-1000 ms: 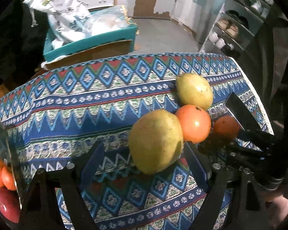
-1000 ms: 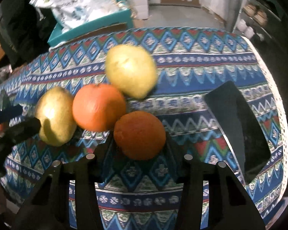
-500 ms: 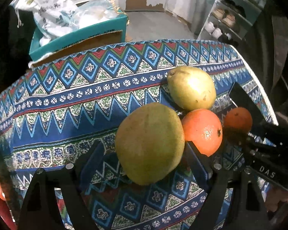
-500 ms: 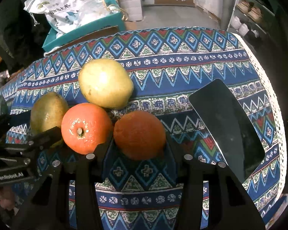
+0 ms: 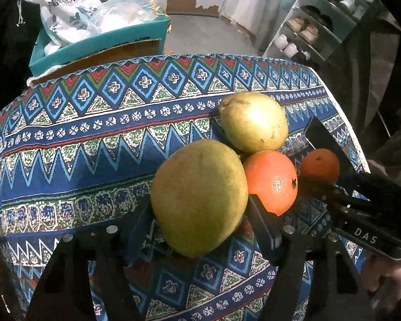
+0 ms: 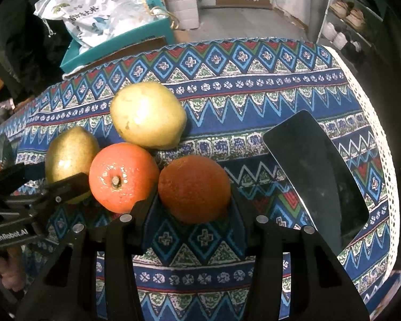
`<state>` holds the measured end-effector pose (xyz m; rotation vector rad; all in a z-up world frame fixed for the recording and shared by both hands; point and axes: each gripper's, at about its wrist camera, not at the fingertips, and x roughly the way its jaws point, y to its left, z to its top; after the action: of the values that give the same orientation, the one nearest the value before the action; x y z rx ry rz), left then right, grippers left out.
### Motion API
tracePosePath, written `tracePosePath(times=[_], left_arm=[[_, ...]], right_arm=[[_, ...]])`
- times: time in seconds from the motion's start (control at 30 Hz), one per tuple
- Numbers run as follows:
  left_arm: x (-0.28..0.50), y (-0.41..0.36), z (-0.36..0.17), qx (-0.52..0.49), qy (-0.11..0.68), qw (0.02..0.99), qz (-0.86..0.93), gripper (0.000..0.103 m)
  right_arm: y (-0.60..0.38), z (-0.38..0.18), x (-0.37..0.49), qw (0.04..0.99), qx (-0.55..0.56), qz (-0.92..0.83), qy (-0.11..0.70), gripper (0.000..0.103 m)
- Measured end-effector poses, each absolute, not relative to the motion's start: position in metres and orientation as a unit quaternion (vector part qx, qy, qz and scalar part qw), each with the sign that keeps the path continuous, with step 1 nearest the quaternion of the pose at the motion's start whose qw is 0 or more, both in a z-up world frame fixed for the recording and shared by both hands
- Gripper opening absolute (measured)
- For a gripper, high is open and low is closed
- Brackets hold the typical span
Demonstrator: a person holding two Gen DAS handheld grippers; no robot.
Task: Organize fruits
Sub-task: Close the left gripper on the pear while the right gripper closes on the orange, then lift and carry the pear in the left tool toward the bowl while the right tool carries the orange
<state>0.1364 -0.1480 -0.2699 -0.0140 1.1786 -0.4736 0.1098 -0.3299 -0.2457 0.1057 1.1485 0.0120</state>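
A large yellow-green pear point(image 5: 200, 195) lies on the patterned tablecloth point(image 5: 93, 139), and my left gripper point(image 5: 200, 214) is shut on it, both pads pressing its sides. Behind it sit a second, paler pear point(image 5: 254, 121) and a bright orange point(image 5: 272, 182) that touches both pears. My right gripper point(image 6: 193, 206) is shut on a darker orange point(image 6: 193, 188). The right wrist view also shows the bright orange point(image 6: 123, 176), the pale pear point(image 6: 147, 115) and the held pear point(image 6: 69, 157) in a tight cluster.
A flat black glossy slab point(image 6: 320, 176) lies right of the fruit, near the cloth's lace-trimmed right edge point(image 6: 374, 133). Behind the table stand a teal box point(image 5: 99, 40) with white bags and a shoe rack point(image 5: 307, 32). A hand point(image 5: 387, 281) holds the right gripper.
My left gripper's jaws have closed onto the large pear, which now fills more of the left wrist view. The right gripper has stayed shut on the darker orange.
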Motion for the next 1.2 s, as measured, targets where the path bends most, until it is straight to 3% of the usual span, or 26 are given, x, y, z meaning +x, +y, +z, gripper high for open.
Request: tracePosePath(times=[0.37,1.2], left_arm=[[0.121,-0.138,-0.254,0.015,0.529,0.826,-0.193,0.071],[0.086,-0.090,-0.155,-0.019,0.449,0.876,-0.176,0.071]], right_arm=[[-0.314,-0.221,0.107,0.854,0.042,0.007,0.518,0.047],[-0.277,-0.139,0.085,0.899,0.018,0.032,0.436,0.047]])
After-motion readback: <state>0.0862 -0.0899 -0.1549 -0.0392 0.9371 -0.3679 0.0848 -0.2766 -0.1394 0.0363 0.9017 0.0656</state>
